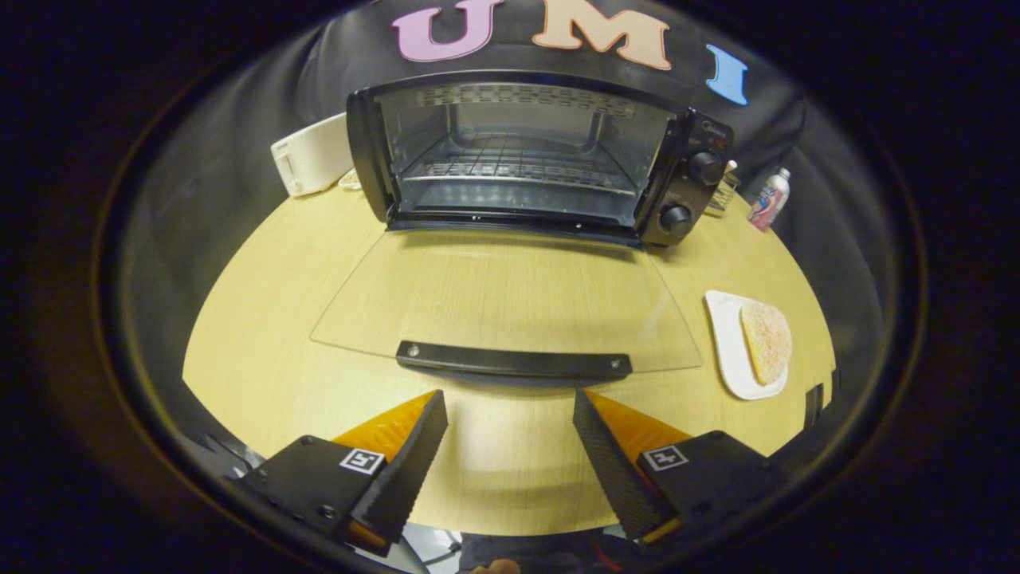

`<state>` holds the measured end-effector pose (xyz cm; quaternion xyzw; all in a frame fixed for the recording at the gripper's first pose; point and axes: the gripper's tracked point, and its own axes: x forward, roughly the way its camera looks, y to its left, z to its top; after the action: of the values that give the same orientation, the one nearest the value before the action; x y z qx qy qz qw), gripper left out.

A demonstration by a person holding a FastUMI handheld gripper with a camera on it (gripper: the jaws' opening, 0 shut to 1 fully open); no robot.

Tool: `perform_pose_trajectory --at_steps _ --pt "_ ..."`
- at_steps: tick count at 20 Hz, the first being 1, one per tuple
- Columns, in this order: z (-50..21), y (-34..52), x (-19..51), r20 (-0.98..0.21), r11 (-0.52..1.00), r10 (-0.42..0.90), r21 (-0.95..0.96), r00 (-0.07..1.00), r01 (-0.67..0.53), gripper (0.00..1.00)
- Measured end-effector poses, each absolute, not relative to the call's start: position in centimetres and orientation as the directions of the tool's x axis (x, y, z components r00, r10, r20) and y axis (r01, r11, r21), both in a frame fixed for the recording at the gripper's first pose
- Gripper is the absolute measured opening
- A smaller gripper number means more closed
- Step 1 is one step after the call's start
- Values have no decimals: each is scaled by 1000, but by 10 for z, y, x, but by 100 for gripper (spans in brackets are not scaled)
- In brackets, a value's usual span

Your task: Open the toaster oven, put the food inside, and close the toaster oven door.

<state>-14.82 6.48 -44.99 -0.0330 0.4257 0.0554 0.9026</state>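
Gripper view: fingers [510, 399] wide apart, empty, before door handle [514, 361].

Round pale wooden table [263, 343], light grain, set before dark draped cloth. At the far left of the tabletop, a white boxy appliance [309, 154] lying near the cloth, with a small pale item [349, 180] just beside it, too little visible to identify. At the far right, a small white bottle with a pink and blue label [770, 199] standing upright near the table's rim, and next to it a wire or woven holder [722, 194] partly hidden, its contents unclear.
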Motion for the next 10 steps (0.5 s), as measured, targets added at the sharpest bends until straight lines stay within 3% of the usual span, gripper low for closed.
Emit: perform_pose_trajectory --at_steps 6,10 --pt "-368 2 -109 -635 999 -34 -23 772 25 100" --pt "-354 -76 -80 -609 982 -184 -85 771 167 100"
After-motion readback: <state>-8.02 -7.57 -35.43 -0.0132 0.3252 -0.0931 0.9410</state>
